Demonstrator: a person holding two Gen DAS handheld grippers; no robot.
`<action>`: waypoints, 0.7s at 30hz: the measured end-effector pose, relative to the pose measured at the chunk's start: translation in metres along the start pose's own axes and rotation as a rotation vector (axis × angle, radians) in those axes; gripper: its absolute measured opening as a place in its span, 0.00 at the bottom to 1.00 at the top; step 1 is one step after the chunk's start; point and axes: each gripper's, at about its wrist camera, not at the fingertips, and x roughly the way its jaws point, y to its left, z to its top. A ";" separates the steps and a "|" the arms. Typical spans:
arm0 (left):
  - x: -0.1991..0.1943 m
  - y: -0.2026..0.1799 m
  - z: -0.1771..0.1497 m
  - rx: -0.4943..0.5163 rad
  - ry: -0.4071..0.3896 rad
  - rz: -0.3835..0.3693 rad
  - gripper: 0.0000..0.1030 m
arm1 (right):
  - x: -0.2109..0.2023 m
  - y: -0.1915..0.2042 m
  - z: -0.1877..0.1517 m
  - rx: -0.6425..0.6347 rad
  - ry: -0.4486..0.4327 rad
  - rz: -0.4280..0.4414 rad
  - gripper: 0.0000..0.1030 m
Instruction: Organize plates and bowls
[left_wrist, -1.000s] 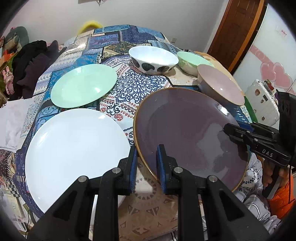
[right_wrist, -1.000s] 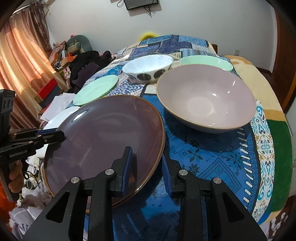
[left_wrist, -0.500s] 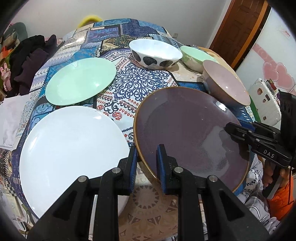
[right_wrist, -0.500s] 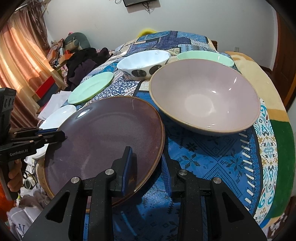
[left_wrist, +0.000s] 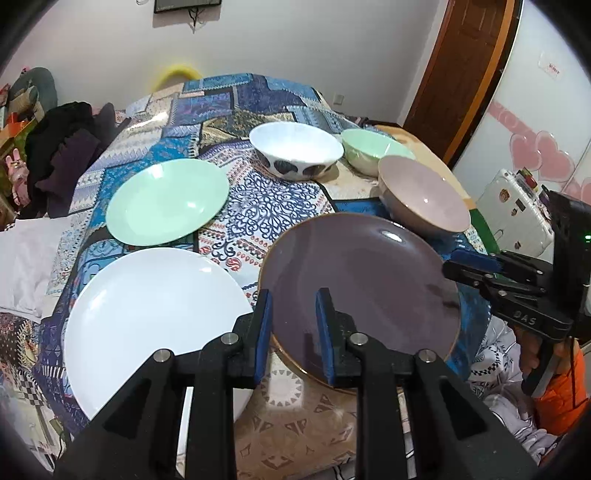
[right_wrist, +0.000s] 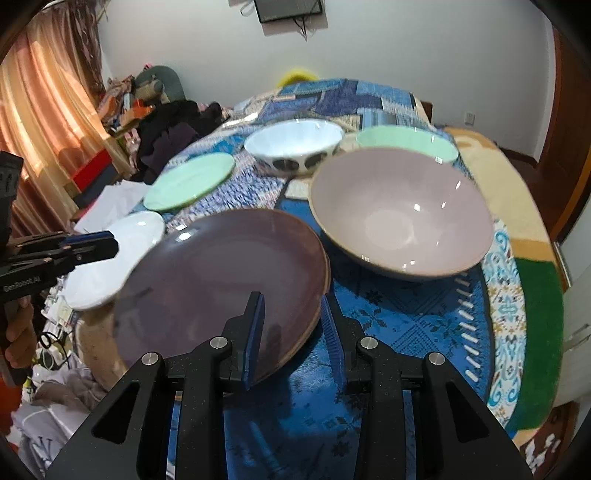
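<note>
Purple plate (left_wrist: 364, 291) sits lower centre, rim between both tools' jaws; left tool (left_wrist: 293, 328) & right tool (right_wrist: 291, 334) have just been opening, pads spread off it. Risk: plate slides off bed edge w/ no grip.

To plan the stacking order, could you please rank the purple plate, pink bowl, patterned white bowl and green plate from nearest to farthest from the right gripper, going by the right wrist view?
1. purple plate: its rim sits between the right gripper jaws.
2. pink bowl: just beyond, to the right.
3. patterned white bowl: farther back, centre.
4. green plate: far left; close to the white bowl's distance, so hard to call.
</note>
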 end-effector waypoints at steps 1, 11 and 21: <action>-0.003 0.001 0.000 -0.006 -0.008 0.007 0.30 | -0.005 0.003 0.003 -0.008 -0.016 0.001 0.29; -0.046 0.030 -0.005 -0.079 -0.125 0.113 0.67 | -0.011 0.034 0.027 -0.051 -0.089 0.079 0.39; -0.069 0.076 -0.020 -0.165 -0.161 0.204 0.76 | 0.013 0.072 0.047 -0.116 -0.078 0.132 0.56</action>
